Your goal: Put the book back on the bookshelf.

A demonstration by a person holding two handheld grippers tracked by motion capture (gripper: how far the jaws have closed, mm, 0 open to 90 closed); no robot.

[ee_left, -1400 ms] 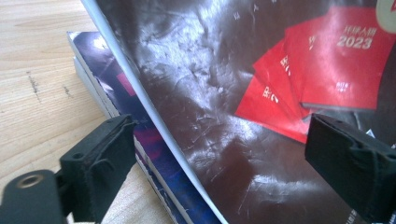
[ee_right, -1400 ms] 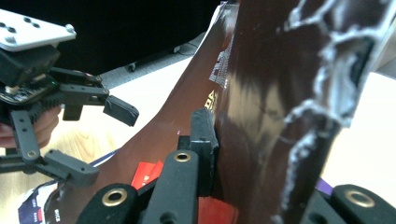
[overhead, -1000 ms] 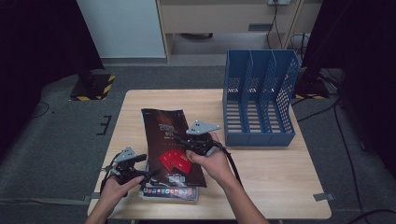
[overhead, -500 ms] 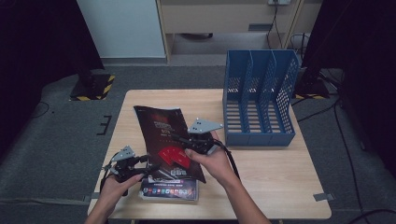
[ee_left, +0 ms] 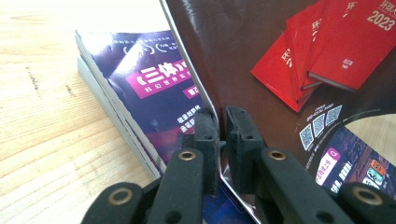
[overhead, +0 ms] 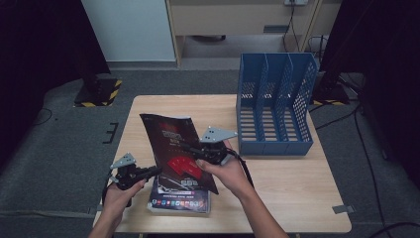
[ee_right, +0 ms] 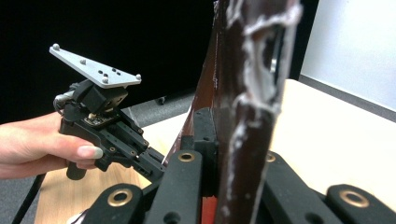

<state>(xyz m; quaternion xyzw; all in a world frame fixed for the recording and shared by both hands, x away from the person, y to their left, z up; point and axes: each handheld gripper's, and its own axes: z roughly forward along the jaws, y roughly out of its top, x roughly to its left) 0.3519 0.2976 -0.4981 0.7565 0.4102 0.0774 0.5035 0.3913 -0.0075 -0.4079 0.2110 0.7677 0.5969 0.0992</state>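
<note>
1. The left gripper point(overhead: 148, 172) has just been closing; its jaws now pinch the lower edge of the dark glossy magazine with red books on its cover point(overhead: 173, 148). The right gripper point(overhead: 195, 150) clamps its other edge, holding it tilted above the stack of purple-covered magazines point(overhead: 181, 198) on the wooden table point(overhead: 277, 198).
2. Likely step: lifting the top magazine; next, carry it to the blue slotted plastic file rack point(overhead: 275, 109), keeping both grips.
3. The left gripper view shows the cover print; the high view shows the rack.

Worktop point(overhead: 297, 188) evenly lit from above, surroundings dark; magazine point(ee_right: 247, 93) edge blurred close to the right gripper view's camera.
</note>
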